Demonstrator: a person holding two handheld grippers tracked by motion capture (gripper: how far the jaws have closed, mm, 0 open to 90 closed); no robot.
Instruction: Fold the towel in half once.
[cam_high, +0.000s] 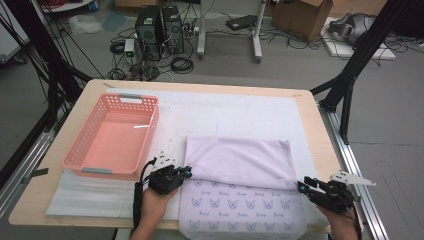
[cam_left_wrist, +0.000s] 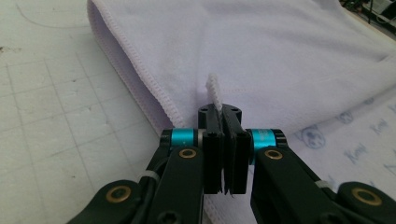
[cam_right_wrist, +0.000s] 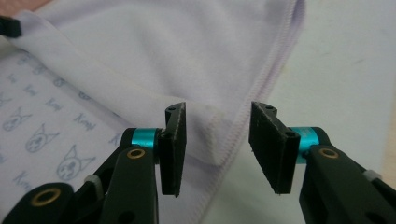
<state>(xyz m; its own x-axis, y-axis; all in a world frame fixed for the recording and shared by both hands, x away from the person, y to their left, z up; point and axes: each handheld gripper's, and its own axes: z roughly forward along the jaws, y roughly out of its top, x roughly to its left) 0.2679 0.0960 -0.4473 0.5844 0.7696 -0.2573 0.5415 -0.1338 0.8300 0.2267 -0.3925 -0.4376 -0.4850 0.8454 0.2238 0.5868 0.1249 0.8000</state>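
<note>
A pale lilac cloth (cam_high: 240, 160) lies folded on the white mat, and its cat-print inner side (cam_high: 235, 205) shows at the front. My left gripper (cam_high: 187, 171) sits at the fold's left front corner. In the left gripper view it (cam_left_wrist: 224, 116) is shut on the cloth (cam_left_wrist: 261, 56), with a sliver of hem sticking up between the jaws. My right gripper (cam_high: 302, 185) is at the fold's right front corner. The right gripper view shows it (cam_right_wrist: 217, 126) open, its jaws standing either side of the stitched hem (cam_right_wrist: 243, 121) without pressing it.
A pink plastic basket (cam_high: 131, 98) stands at the left of the table, close behind my left gripper. The table's right edge (cam_high: 327, 145) and a black frame leg run near my right gripper. Computers, cables and boxes lie on the floor beyond.
</note>
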